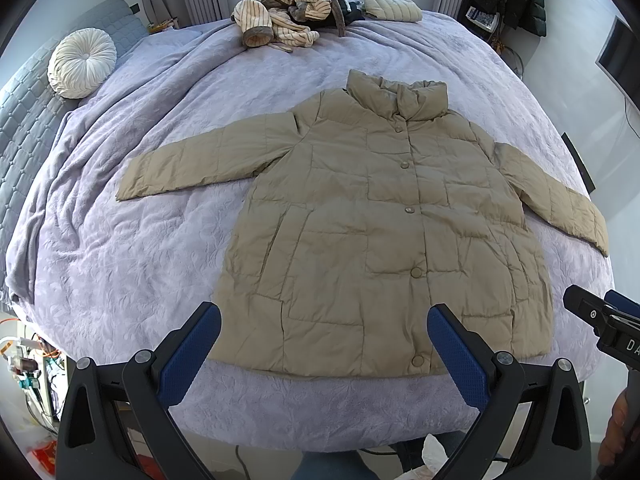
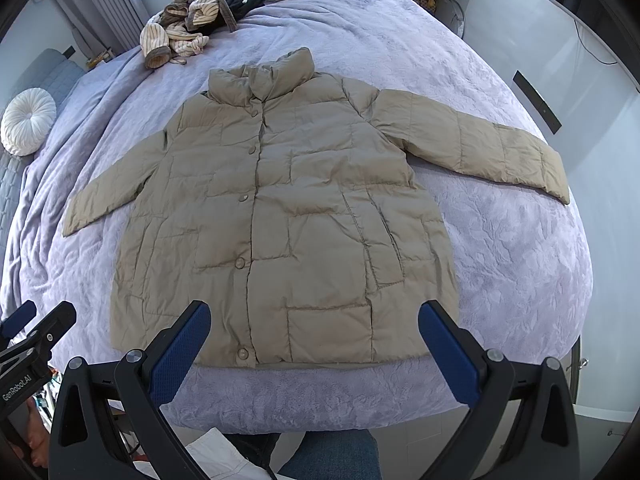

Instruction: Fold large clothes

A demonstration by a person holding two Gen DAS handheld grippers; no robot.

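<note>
A tan quilted puffer jacket [image 1: 372, 224] lies flat and buttoned on the lavender bed cover [image 1: 140, 248], collar away from me, both sleeves spread out. It also shows in the right wrist view [image 2: 280, 208]. My left gripper [image 1: 324, 320] is open and empty, held above the jacket's hem near its left half. My right gripper [image 2: 314, 316] is open and empty, above the hem near its right half. The right gripper's side shows at the right edge of the left wrist view [image 1: 600, 320].
A heap of striped and dark clothes [image 1: 284, 16] and a folded pale jacket [image 1: 392, 6] lie at the far end of the bed. A round white cushion [image 1: 82, 62] lies at the far left. Cluttered floor [image 1: 32, 368] lies off the bed's left corner.
</note>
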